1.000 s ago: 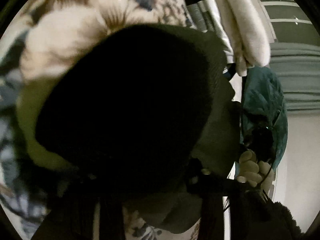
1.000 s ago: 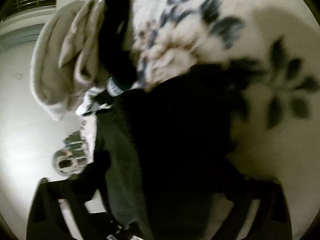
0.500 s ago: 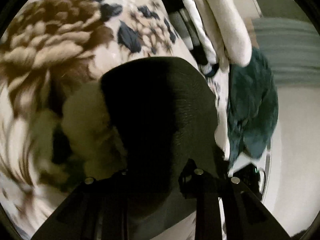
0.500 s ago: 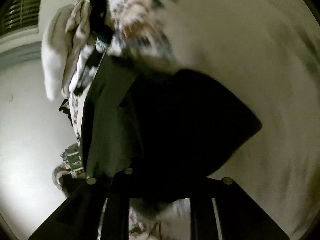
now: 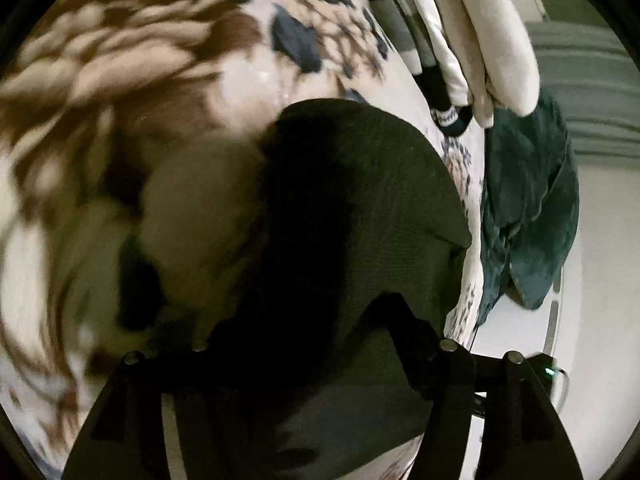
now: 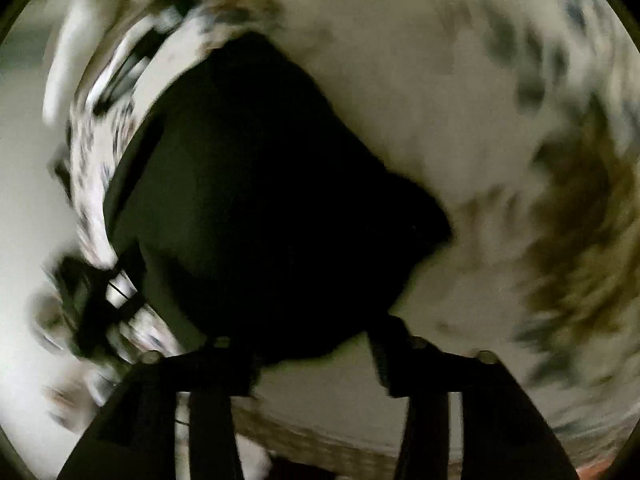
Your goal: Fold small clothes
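Observation:
A dark garment (image 5: 360, 220) lies on the floral blanket (image 5: 160, 80) and fills the middle of both wrist views; it also shows in the right wrist view (image 6: 260, 200). My left gripper (image 5: 304, 332) has its jaws spread wide, with the garment's near edge lying between and over them; a grip cannot be made out. My right gripper (image 6: 308, 348) also has its jaws spread, with the garment's near edge just beyond the tips. The right wrist view is blurred by motion.
A pile of white and cream clothes (image 5: 480, 32) lies at the blanket's far end. A teal garment (image 5: 532, 208) hangs over the bed's edge at the right. The pale floor (image 5: 592, 280) lies beyond it. The other hand-held gripper (image 6: 88, 300) shows blurred at the left.
The garment has come down from in front of the cameras onto the blanket. Both grippers have pulled back toward its near edge. The right wrist view has swung and blurred.

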